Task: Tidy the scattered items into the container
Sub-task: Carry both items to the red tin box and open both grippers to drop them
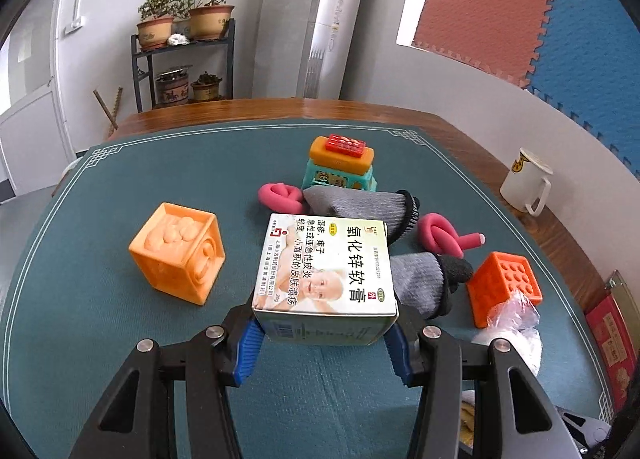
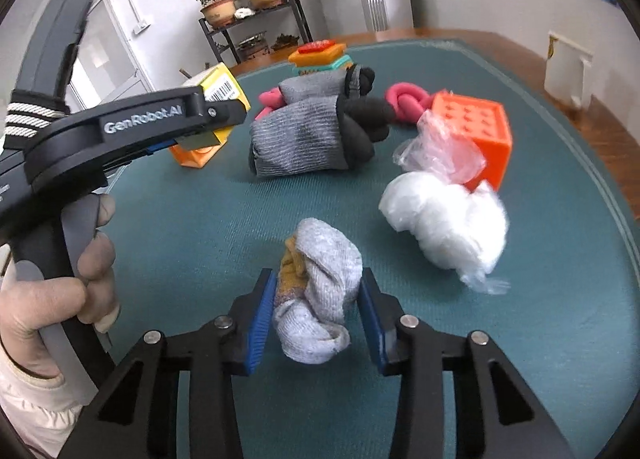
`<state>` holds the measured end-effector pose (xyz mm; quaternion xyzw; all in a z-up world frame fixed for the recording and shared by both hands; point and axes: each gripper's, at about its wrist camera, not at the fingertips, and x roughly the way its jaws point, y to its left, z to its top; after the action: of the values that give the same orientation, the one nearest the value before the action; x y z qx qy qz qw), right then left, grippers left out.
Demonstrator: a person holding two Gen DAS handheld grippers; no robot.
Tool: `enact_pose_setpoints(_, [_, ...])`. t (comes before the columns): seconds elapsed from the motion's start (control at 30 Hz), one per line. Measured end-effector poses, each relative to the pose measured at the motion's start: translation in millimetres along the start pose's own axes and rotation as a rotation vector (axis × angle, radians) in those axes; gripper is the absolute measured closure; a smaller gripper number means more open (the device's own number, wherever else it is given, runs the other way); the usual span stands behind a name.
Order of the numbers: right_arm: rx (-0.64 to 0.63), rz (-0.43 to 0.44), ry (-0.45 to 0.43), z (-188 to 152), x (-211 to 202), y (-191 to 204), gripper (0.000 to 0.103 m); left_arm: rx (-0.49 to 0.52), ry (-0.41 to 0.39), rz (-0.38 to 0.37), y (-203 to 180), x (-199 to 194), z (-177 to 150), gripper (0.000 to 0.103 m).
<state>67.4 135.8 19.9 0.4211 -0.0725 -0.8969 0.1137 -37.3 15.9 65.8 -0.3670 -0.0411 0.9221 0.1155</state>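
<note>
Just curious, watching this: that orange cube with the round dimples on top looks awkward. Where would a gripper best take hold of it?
Probably by two opposite flat side walls of the dimpled orange cube, coming from above. Its sides look flat and parallel, and the top is clear. The crinkled plastic bag leans against its near corner, so a low approach from this side looks blocked.

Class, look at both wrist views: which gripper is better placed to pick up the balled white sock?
Right. The right gripper already straddles the white sock, while the left gripper is occupied clamping the medicine box.
</note>
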Motion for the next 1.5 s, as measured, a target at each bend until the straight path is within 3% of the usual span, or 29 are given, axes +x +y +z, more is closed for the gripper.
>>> enact_pose_setpoints(0.43, [0.051, -0.115, -0.069, -9, -36, -20, 0.059, 0.073, -0.009, -0.035, -27, -13, -9, 0.049])
enact_pose_setpoints(0.83, [0.135, -0.223, -0.138, -27, -78, -59, 0.059, 0.188, -0.003, -0.080, -75, -29, -30, 0.049])
enact_pose_setpoints(1.5, [0.352, -0.408, -0.317, -64, -176, -169, 0.059, 0.390, 0.007, -0.211, -224, -42, -46, 0.049])
